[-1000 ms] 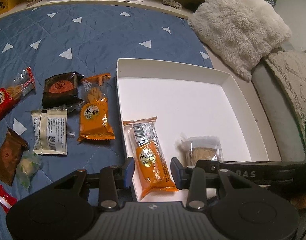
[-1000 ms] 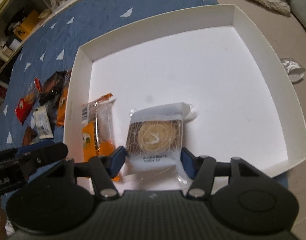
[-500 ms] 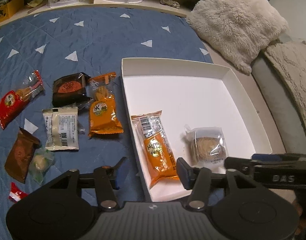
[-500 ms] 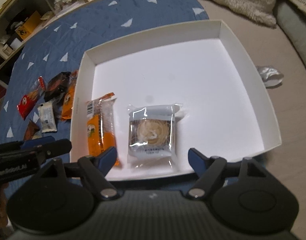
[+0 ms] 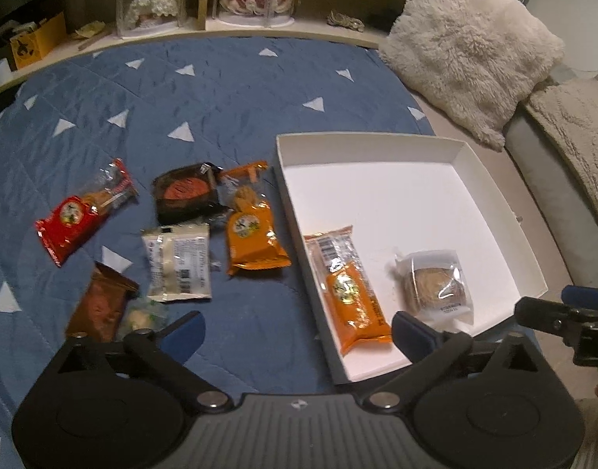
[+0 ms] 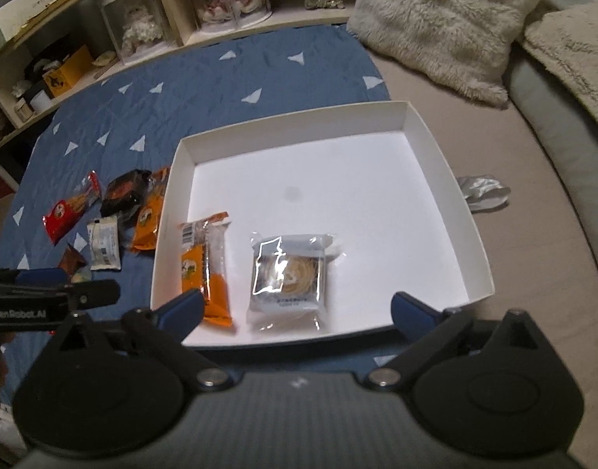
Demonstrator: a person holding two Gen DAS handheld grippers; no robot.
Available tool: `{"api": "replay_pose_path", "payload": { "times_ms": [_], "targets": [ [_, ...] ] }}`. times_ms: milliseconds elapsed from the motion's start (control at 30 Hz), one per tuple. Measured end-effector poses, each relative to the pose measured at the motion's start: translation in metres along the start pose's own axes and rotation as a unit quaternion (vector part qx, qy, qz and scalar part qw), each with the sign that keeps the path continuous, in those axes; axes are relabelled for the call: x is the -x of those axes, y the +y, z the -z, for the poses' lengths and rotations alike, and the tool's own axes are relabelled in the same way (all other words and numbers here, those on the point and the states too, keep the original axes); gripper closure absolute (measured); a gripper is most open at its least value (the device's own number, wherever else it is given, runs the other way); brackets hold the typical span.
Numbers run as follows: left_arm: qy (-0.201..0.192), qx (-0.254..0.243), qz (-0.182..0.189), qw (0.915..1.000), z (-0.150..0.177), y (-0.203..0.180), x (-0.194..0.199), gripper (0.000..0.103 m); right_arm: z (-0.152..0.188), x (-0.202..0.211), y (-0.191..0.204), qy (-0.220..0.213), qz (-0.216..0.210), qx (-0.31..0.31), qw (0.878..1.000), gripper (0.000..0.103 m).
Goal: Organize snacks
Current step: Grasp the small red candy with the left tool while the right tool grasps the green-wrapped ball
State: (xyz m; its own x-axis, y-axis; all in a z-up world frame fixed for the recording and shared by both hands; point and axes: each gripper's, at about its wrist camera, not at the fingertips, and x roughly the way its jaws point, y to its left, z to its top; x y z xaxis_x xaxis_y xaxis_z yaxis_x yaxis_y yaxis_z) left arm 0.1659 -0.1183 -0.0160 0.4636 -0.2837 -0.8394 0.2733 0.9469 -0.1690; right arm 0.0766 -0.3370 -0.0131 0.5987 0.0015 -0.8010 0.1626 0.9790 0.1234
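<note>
We hold two black grippers above a blue quilt [image 5: 228, 90] dotted with white triangles, and both sets of jaws are spread wide with nothing between them. The left gripper [image 5: 299, 330] hovers over the near left corner of a shallow white cardboard box [image 5: 377, 144]; the right gripper [image 6: 297, 308] hovers over the box's near edge. Inside the box, near that edge, two snacks lie side by side without touching — a long orange packet with a barcode [image 6: 205, 265] on the left and a clear-wrapped round pastry [image 6: 287, 277] to its right. Outside the box, on the quilt to its left, more snacks lie loose: an orange packet [image 5: 254, 234] just beside the box wall, a dark packet with a red round cake [image 5: 185, 197], a red packet [image 5: 80, 215], a white packet with printed text [image 5: 179, 262], a brown packet [image 5: 101, 305] and a small clear pouch [image 5: 140, 316] touching it. A fluffy cream cushion [image 5: 467, 43] rests beyond the box — and a crumpled silver wrapper [image 6: 480, 191] lies near its right wall.
</note>
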Motion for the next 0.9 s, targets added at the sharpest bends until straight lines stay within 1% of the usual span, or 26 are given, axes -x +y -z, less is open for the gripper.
{"api": "replay_pose_path", "payload": {
  "times_ms": [200,400,633,800,900],
  "targets": [
    [-0.01,0.0,-0.009,0.9999,0.0,0.02,0.013,0.0,0.005,0.01,0.009,-0.016,0.003,0.01,1.0,0.0],
    [-0.015,0.01,-0.029,0.9994,0.002,0.048,0.02,0.0,0.005,0.007,0.021,-0.026,-0.013,0.005,1.0,0.0],
    [-0.021,0.025,-0.057,0.9979,0.005,0.09,0.025,0.0,0.002,-0.009,0.051,-0.03,-0.025,0.019,0.999,0.0],
    [-0.024,0.025,-0.082,0.996,0.007,0.12,0.027,0.0,0.0,-0.027,0.079,-0.028,-0.034,0.039,0.998,0.0],
    [-0.03,0.034,-0.087,0.9952,0.009,0.138,0.027,0.0,-0.001,-0.036,0.095,-0.028,-0.043,0.046,0.998,0.0]
  ]
}}
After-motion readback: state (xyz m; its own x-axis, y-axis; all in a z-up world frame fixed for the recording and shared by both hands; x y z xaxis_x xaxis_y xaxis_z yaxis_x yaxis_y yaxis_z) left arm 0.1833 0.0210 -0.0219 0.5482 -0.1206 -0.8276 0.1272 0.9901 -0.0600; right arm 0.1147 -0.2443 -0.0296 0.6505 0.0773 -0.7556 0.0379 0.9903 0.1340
